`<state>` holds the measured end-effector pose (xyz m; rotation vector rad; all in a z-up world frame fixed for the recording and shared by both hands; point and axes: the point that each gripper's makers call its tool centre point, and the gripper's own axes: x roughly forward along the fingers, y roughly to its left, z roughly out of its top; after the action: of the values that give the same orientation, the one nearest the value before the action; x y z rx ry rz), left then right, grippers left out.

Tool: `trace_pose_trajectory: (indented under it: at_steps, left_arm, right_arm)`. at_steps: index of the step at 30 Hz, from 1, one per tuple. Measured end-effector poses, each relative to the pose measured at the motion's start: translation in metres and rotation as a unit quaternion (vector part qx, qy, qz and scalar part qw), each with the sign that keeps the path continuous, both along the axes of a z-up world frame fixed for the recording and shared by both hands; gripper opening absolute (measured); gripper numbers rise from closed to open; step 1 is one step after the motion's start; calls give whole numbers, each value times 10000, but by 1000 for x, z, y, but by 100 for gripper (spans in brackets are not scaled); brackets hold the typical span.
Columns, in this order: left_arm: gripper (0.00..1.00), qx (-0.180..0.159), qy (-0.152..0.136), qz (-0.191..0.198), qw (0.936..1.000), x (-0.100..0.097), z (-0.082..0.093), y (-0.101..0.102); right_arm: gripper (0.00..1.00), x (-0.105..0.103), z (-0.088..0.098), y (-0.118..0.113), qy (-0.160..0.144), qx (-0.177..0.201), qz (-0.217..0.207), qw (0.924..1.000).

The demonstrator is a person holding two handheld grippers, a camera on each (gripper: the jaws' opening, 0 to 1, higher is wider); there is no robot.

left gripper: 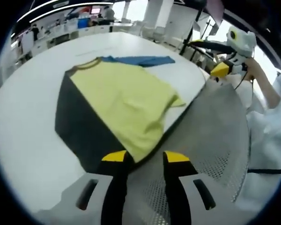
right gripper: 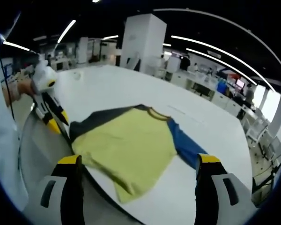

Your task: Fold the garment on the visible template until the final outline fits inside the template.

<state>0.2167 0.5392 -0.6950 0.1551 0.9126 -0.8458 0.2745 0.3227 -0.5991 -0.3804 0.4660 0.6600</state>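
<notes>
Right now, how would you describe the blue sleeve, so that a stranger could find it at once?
Start at the large white round table. On it lies a yellow shirt over a dark template. The blue sleeve sticks out from the shirt's shoulder next to the collar, resting on bare white table; it is the garment's single blue part.

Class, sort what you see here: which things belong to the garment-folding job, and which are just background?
Job:
yellow shirt with blue sleeve
dark template
left gripper
right gripper
white table

Background:
mesh chair back
desks behind
white pillar
</notes>
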Motion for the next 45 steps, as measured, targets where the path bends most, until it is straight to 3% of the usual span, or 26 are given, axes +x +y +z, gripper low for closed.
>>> trace_pose_trajectory:
  at_steps: [10, 27, 45]
  left_arm:
    - [25, 257, 30, -44, 9997, 6, -12, 5]
    - [25, 623, 450, -259, 9967, 5, -46, 4]
    - [24, 790, 554, -266, 9950, 7, -62, 8]
  right_arm:
    - [100, -2, -1, -3, 28, -27, -14, 10000]
    - [100, -4, -3, -2, 71, -72, 7, 9999]
    - [100, -5, -3, -1, 96, -98, -14, 9999]
